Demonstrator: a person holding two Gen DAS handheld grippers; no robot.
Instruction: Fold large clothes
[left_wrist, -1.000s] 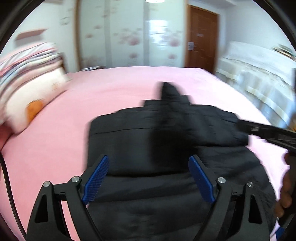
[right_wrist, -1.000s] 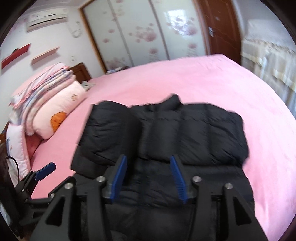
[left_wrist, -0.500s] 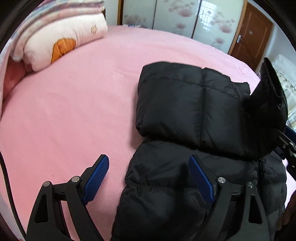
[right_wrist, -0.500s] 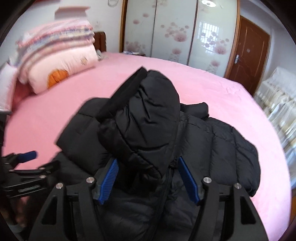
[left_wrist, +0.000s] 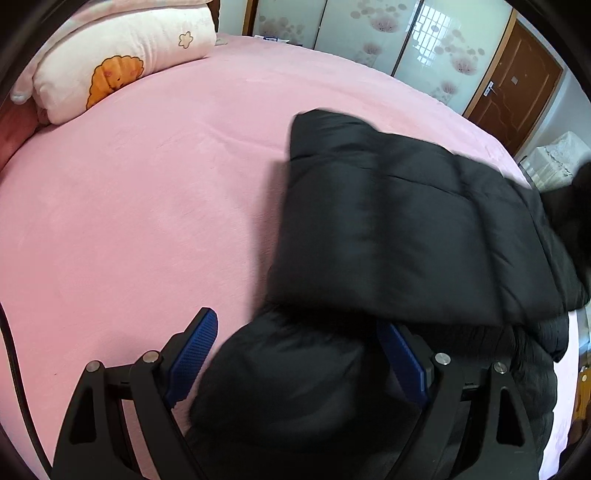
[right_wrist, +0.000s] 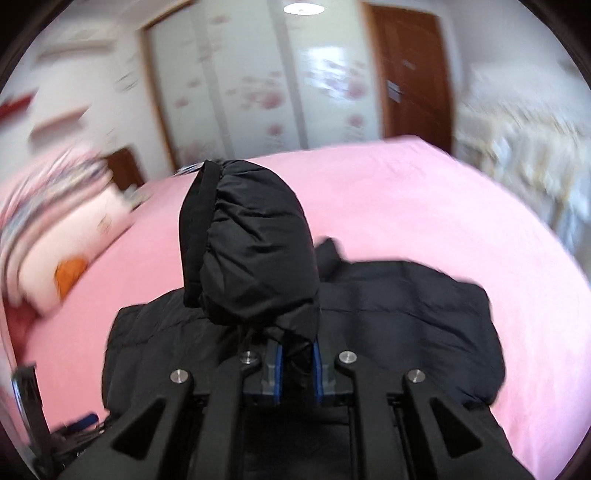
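Observation:
A black puffer jacket (left_wrist: 406, 229) lies partly folded on the pink bed (left_wrist: 129, 221). My left gripper (left_wrist: 295, 354) is open wide low over the jacket's near left edge; the puffy hem lies between its blue pads (left_wrist: 192, 354), and the left pad is clear of the fabric. In the right wrist view, my right gripper (right_wrist: 297, 363) is closing, its pads pinching a black sleeve (right_wrist: 255, 251). The sleeve stands up above the jacket's body (right_wrist: 406, 314).
A white pillow with an orange print (left_wrist: 122, 62) and folded striped bedding sit at the bed's far left. Floral wardrobe doors (left_wrist: 369, 33) and a brown door (left_wrist: 513, 85) stand beyond the bed. A pale covered piece of furniture (right_wrist: 517, 147) is on the right.
The right jaws have closed in on the sleeve and lifted it higher. The left gripper has sunk toward the jacket's left edge, still wide.

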